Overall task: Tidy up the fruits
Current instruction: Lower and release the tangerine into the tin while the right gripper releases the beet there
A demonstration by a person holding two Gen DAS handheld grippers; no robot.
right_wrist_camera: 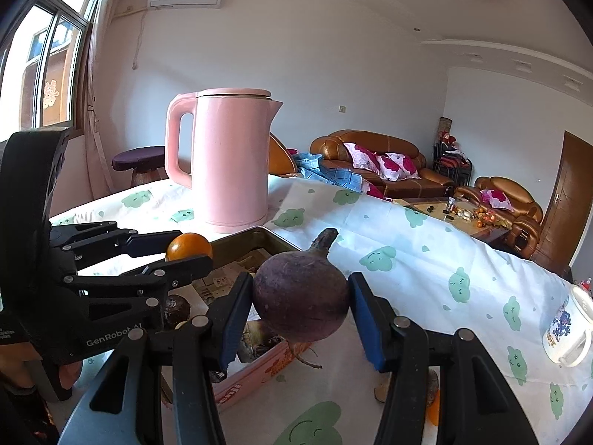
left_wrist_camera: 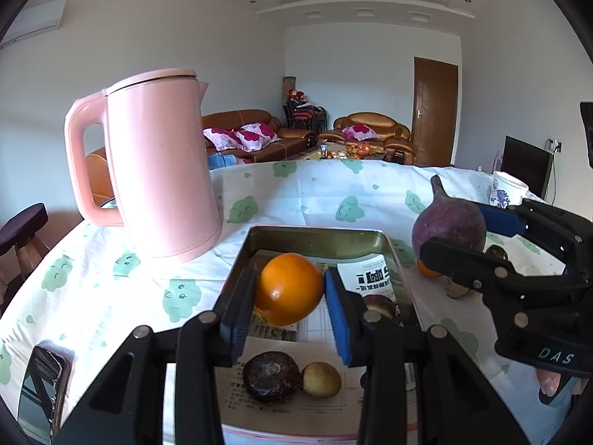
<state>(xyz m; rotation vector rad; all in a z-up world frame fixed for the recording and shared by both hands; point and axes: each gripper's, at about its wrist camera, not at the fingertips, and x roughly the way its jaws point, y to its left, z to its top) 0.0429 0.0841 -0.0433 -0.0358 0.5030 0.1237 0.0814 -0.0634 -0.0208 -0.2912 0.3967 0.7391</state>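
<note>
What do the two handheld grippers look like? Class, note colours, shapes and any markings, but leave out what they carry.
Both are black plastic linkage frames joined by round silver rivets. Each ends in two flat fingers faced with blue ribbed pads. The left gripper carries white "GenRobot.AI" lettering on its body. The right gripper shows white letters reading "DAS". No cables or sleeves are visible.

Left tool (left_wrist_camera: 289,293) clamped on a load; right tool (right_wrist_camera: 302,306) likewise, both raised
</note>
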